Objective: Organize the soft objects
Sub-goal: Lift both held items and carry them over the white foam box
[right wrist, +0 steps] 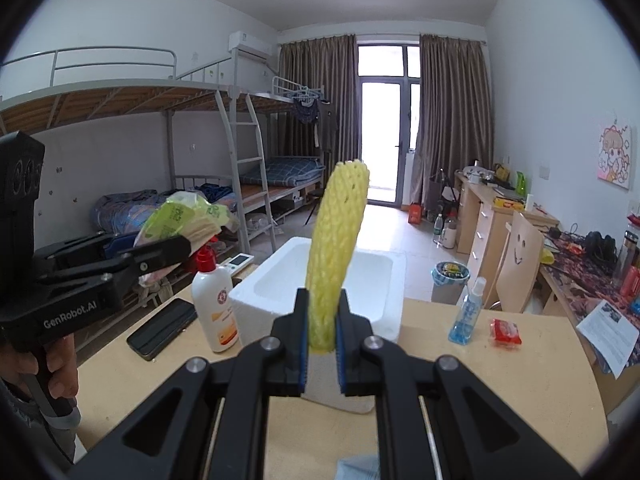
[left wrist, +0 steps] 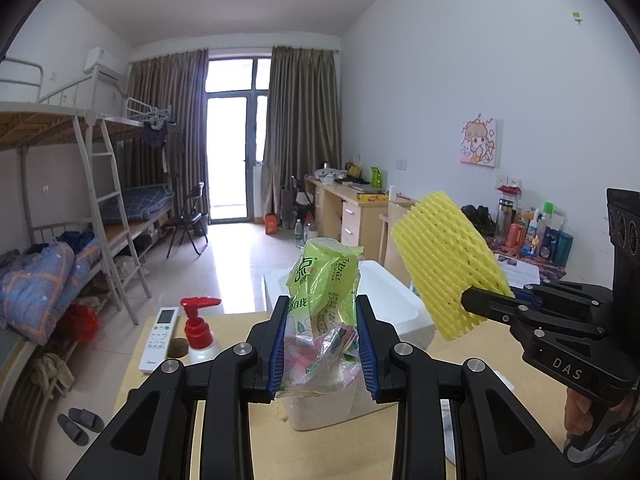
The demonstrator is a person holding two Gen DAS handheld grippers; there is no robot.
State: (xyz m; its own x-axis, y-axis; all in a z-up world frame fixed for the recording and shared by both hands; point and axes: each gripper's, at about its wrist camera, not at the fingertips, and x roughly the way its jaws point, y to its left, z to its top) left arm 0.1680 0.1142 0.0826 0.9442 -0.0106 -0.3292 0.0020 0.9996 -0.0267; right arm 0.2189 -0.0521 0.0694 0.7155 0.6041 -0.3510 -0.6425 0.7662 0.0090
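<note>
My left gripper [left wrist: 323,344] is shut on a green tissue pack [left wrist: 324,300], held upright above the table; the same gripper [right wrist: 176,246] and pack [right wrist: 180,220] show at the left of the right wrist view. My right gripper [right wrist: 322,320] is shut on a yellow foam net sleeve [right wrist: 340,240], which stands up between the blue pads; from the left wrist view that gripper [left wrist: 468,302] holds the sleeve [left wrist: 448,264] at the right. A white foam box [right wrist: 320,292] stands open on the table just beyond both grippers, its inside bare as far as I can see.
On the wooden table [right wrist: 500,380] stand a lotion pump bottle [right wrist: 214,304], a black phone [right wrist: 162,328], a blue spray bottle [right wrist: 466,312] and a red packet [right wrist: 506,332]. A remote [left wrist: 158,332] lies at the left edge. Bunk beds, desks and a bin [right wrist: 450,284] lie beyond.
</note>
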